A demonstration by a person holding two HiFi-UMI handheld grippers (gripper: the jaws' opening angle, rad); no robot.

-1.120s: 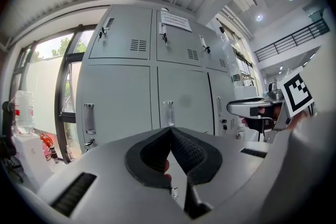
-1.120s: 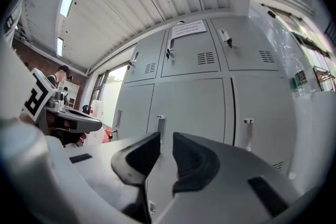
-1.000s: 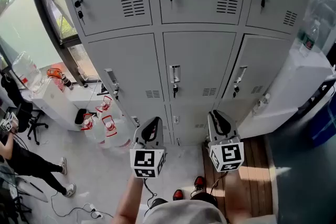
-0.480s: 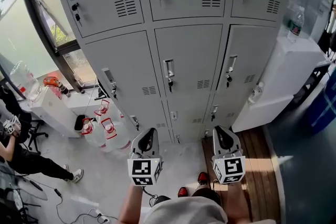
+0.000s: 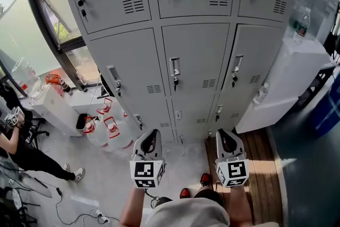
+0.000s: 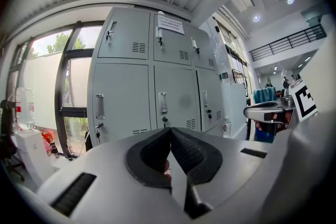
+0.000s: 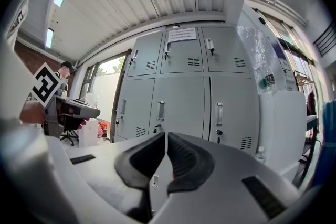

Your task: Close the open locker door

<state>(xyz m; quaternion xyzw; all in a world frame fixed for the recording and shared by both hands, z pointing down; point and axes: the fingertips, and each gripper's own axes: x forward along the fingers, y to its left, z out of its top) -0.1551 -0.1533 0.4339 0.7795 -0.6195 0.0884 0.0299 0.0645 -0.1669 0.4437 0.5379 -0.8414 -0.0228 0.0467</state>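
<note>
Since my left gripper is clenched pad to pad on nothing, and my right gripper is pinched shut and just as empty, I judge the coming move to be a push, not a grasp. Both point about level, side by side, straight at the grey locker bank. It stands ahead of them and well apart, and neither gripper touches a door.

No door hangs plainly wide. The one I take to be ajar is the middle-row left door: a dark sliver runs beside its handle on the window side, though I can't be sure it is a gap and not the bank's flank. That door lies ahead and to the left, so my left gripper is the nearer one. Its long axis is upright and the handle sits at its left edge, so I judge the hinge to be on the right — the push belongs on the handle edge, straight toward the bank.

Counted: two grippers; three columns of lockers in three rows, nine doors, the lowest three only partly in view past my grippers. On the floor left of the bank stand empty water jugs — three, as far as I can make out. One plastic bottle stands on the white cabinet at the right.
</note>
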